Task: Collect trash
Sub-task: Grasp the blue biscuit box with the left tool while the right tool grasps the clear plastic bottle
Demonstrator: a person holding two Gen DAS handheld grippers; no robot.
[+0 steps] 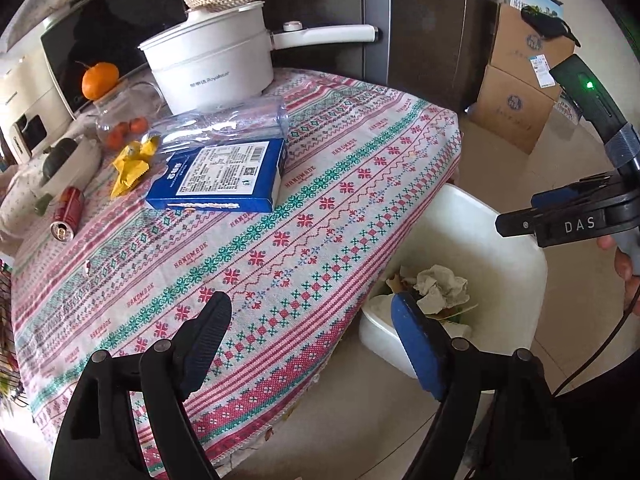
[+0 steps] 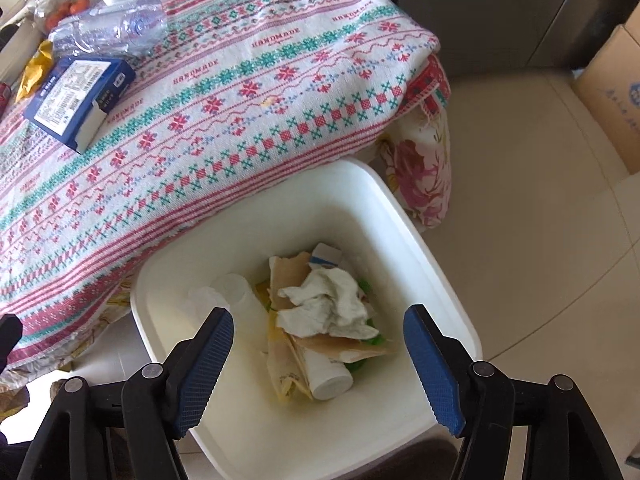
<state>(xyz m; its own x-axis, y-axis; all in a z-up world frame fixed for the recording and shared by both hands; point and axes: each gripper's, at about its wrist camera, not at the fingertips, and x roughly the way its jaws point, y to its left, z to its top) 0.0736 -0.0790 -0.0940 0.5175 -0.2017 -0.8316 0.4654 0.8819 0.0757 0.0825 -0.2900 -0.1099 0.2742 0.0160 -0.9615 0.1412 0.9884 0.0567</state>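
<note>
The right gripper (image 2: 318, 364) hangs over the white bin (image 2: 448, 276) at the lower middle of its view, jaws wide and nothing between them; a crumpled tissue (image 2: 328, 308) lies on top of the paper scraps and a white bottle (image 2: 328, 376) inside, which suits a tool placed there to drop rubbish. The bin stands on the floor tight against the table's near edge, probably so things can go straight off the cloth into it. The left gripper (image 1: 316, 344) is wide too and empty, aimed at the edge of the table, with the bin at the lower right of its view. More rubbish waits toward the upper left of that view: a blue box (image 1: 220, 178), a clear plastic bottle (image 1: 224, 124) lying on its side just behind it, a yellow wrapper (image 1: 130, 166) and a red can (image 1: 68, 212) lying flat. A white pot (image 1: 208, 68) and an orange (image 1: 100, 80) sit farther back and look like keepers. The table wears a patterned cloth (image 1: 320, 184) in red and green; the floor is pale tile, with cardboard boxes (image 1: 520, 88) at the upper right.
</note>
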